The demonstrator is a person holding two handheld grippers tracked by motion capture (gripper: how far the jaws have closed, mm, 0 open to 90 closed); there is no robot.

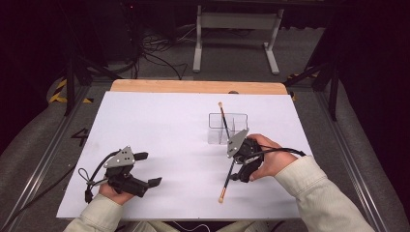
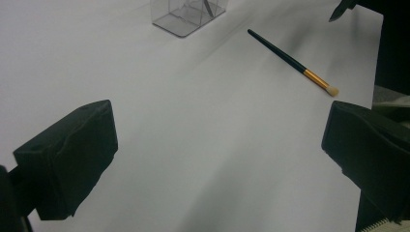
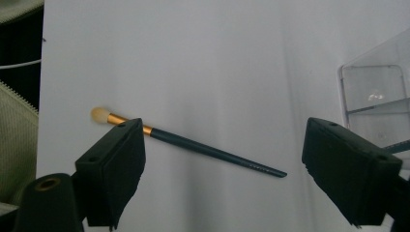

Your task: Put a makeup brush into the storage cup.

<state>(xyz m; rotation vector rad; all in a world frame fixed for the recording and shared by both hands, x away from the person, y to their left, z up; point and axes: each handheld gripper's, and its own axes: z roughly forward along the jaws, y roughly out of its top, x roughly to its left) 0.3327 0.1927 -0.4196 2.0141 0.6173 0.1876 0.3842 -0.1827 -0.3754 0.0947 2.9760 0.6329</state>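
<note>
A dark-handled brush (image 1: 226, 182) with a gold ferrule and pale tip lies on the white sheet (image 1: 159, 125), near its front edge. My right gripper (image 1: 238, 175) hangs just above the brush with its jaws open. In the right gripper view the brush (image 3: 208, 151) lies across between the two jaws, and the right gripper (image 3: 222, 159) holds nothing. A second brush (image 1: 223, 118) stands tilted in a clear plastic box (image 1: 227, 128) just behind that hand. My left gripper (image 1: 149, 169) rests at the front left, open and empty. In the left gripper view the left gripper (image 2: 217, 140) faces the lying brush (image 2: 290, 60).
The clear box (image 2: 188, 14) has dividers and stands right of the sheet's middle. A wooden table edge (image 1: 198, 86) runs behind the sheet. Beige sleeves (image 1: 319, 193) come in from the bottom. Cables and a metal stand sit on the floor beyond.
</note>
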